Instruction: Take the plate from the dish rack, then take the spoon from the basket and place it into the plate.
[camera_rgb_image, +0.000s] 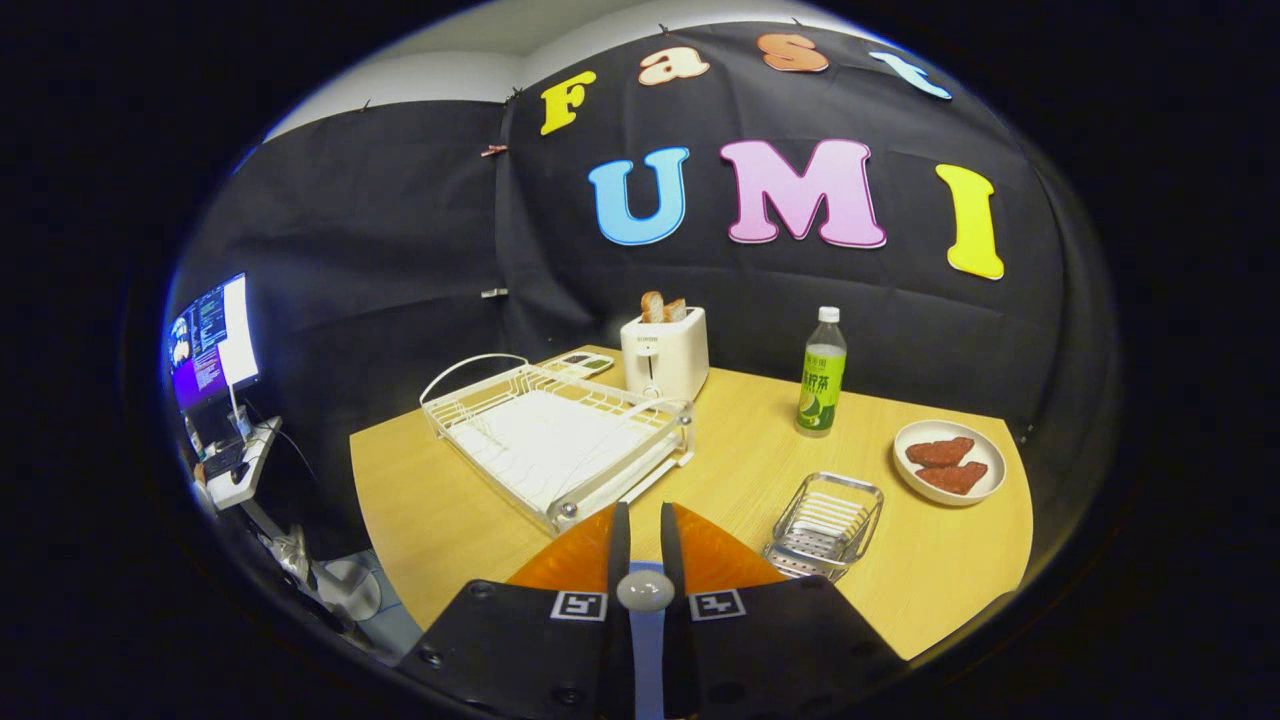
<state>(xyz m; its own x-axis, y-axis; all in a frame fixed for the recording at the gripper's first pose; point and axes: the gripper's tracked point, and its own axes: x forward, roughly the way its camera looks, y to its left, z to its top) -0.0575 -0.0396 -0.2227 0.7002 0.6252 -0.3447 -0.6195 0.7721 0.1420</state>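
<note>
holding a spoon (645, 600) upright between the closed fingers of the gripper (640, 530), blue handle down and bowl toward the camera, likely for carrying. just ahead, the empty dish rack (555, 440); right of the fingers, the emptied wire basket (825, 525). beyond that, the plate (950, 460) already on the table (720, 450), bearing two reddish pieces. raised above the near table edge, aimed level across it.

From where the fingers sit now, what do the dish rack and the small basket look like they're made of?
The dish rack looks like white-coated metal wire over a white tray, matte, with thin rods and a looped handle. The basket looks like bare shiny metal, judging by bright glints on its ribbed walls. The fingers hold a spoon in a narrow gap.
</note>
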